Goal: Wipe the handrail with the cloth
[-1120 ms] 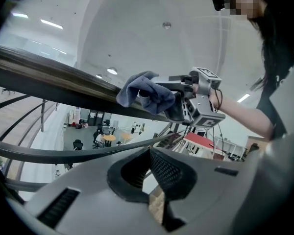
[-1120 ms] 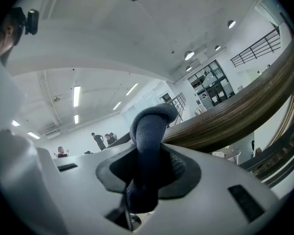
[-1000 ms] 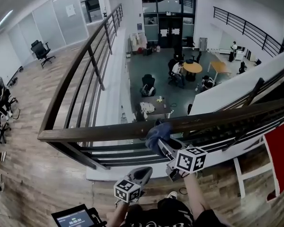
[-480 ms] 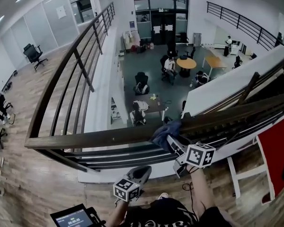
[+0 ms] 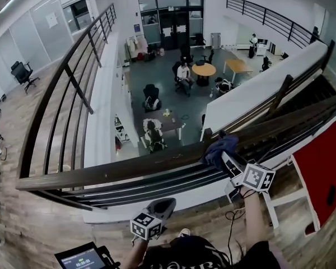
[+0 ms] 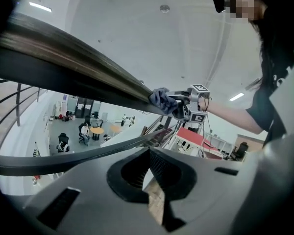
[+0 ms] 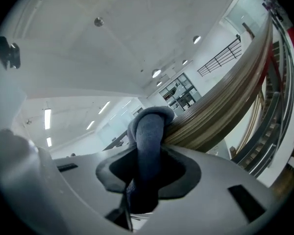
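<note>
Down low, close to the person, the left gripper [image 5: 161, 207] has its jaws pressed together with nothing in them. A bit farther out, the right gripper [image 5: 227, 160] is squeezed tight on the blue cloth [image 5: 218, 147]. The cloth sits on the brown handrail [image 5: 129, 170]. Far below is a grey floor [image 5: 168, 97].

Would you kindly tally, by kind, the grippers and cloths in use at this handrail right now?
Grippers: 2, the left gripper and the right gripper
Cloth: 1, clamped in the right gripper
Total: 3
</note>
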Motion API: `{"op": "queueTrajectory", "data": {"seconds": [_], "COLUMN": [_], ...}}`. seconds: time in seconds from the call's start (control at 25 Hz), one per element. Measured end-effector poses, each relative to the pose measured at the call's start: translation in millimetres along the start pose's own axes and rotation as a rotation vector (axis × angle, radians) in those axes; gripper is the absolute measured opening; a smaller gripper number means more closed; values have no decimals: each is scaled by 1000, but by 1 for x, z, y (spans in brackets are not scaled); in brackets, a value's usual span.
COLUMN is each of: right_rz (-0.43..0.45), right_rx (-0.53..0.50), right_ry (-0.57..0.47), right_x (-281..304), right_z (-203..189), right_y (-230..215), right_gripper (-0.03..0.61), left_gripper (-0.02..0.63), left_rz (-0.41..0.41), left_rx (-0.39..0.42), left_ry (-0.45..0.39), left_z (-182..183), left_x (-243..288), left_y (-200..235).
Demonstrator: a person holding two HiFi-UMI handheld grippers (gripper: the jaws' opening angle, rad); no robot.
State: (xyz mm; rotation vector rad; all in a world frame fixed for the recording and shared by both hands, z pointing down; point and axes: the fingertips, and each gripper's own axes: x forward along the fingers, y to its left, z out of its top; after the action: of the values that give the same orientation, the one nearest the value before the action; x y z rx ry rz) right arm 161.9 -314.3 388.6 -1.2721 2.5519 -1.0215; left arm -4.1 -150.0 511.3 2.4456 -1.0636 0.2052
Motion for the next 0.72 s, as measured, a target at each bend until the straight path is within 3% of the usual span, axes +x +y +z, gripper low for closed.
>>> {"op": "queueTrajectory", "data": {"seconds": [0.24, 0.56, 0.72], "right_rz": [-164, -253, -344], "right_rx": [-46, -15, -19], "right_ry": [-26, -72, -109], "right_x": [-37, -81, -107], "right_z": [62, 139, 171], "right_y": [-98, -189, -227], "right_gripper": [104, 104, 104], "left_gripper": [2, 2, 2], "left_rz": [-32, -18, -16], "left_rx": [6, -4, -3], "left_ry": [32, 64, 69], "left_z": [2, 0, 1], "left_x": [25, 34, 30], "left_y": [3, 6, 2]}}
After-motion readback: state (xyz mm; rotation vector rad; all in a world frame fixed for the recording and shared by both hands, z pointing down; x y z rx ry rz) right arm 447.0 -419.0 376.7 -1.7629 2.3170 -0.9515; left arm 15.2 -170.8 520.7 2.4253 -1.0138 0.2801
